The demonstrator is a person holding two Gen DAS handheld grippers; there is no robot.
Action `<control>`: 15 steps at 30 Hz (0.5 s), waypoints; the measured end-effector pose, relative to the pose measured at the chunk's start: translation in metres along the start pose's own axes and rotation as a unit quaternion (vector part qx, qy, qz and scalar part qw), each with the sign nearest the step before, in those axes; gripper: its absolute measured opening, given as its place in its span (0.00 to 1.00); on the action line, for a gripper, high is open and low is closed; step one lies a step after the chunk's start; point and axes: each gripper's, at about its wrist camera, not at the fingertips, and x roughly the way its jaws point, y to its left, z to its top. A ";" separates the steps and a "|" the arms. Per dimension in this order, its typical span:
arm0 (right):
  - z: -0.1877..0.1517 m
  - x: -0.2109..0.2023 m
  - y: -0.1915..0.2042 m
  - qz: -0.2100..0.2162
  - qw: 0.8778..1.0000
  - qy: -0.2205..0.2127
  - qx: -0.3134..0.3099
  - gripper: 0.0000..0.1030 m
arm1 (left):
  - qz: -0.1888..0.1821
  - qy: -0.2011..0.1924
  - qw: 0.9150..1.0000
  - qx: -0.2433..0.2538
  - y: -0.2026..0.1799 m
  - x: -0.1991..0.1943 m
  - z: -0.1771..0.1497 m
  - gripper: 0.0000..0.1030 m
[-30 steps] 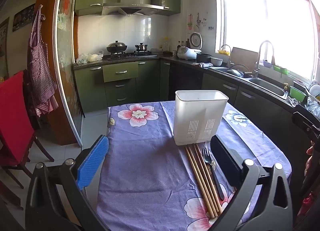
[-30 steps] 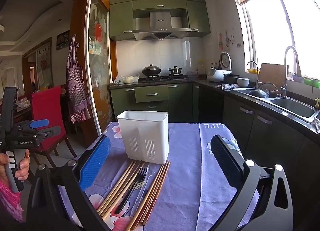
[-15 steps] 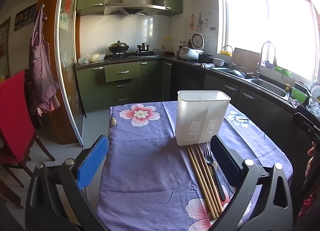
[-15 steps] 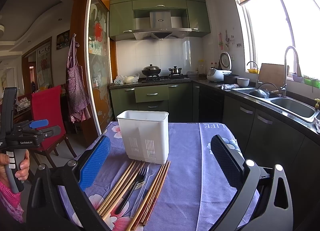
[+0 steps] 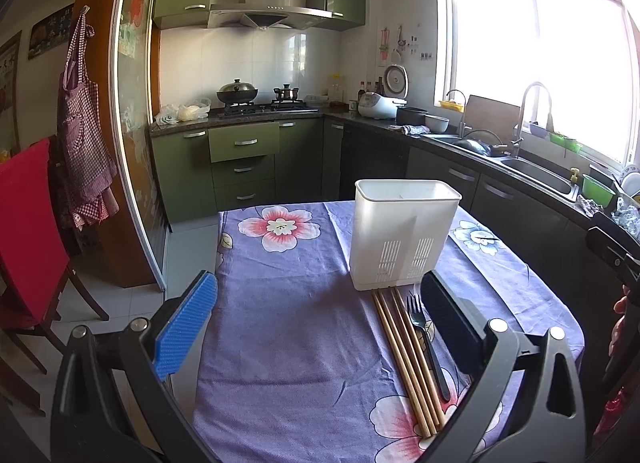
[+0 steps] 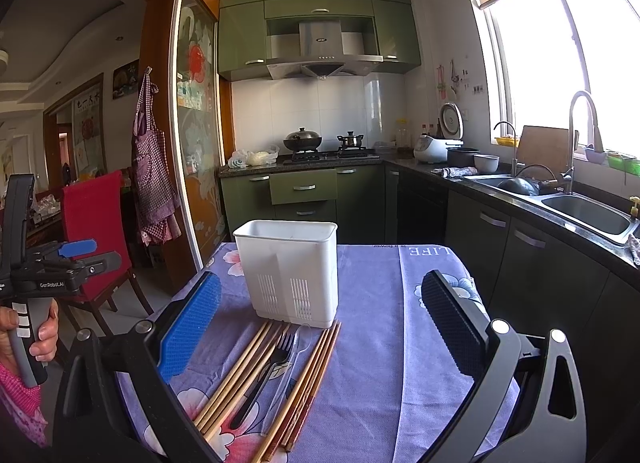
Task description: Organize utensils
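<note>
A white slotted utensil holder (image 5: 402,235) (image 6: 294,269) stands upright on the purple flowered tablecloth (image 5: 288,327) (image 6: 380,363). In front of it lie several wooden chopsticks (image 5: 404,359) (image 6: 236,375), a black fork (image 5: 426,339) (image 6: 266,371) and a clear plastic utensil (image 6: 290,363). My left gripper (image 5: 320,315) is open and empty, above the cloth left of the utensils. My right gripper (image 6: 322,315) is open and empty, above the cloth near the utensils. The left gripper also shows at the left edge of the right wrist view (image 6: 76,255).
A red chair (image 5: 24,231) (image 6: 96,223) stands left of the table. Green cabinets, a stove with pots (image 5: 260,97) and a counter with a sink (image 6: 580,211) run behind and to the right. A sliding glass door (image 5: 136,135) stands at left.
The left wrist view has shifted slightly; the holder and utensils sit a little lower and to the right. The right gripper has hardly moved. Nothing was grasped.
</note>
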 end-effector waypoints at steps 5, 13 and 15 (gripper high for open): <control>0.000 -0.001 0.001 0.000 1.000 0.001 -0.001 0.96 | -0.001 0.000 1.000 -0.002 0.001 0.000 -0.001 0.94; -0.001 0.001 0.001 0.001 1.000 0.003 0.001 0.96 | -0.003 0.003 1.000 -0.002 0.001 0.002 -0.003 0.94; 0.000 0.001 0.001 0.001 1.000 0.002 0.001 0.96 | -0.003 0.004 1.000 -0.003 0.000 0.003 -0.003 0.94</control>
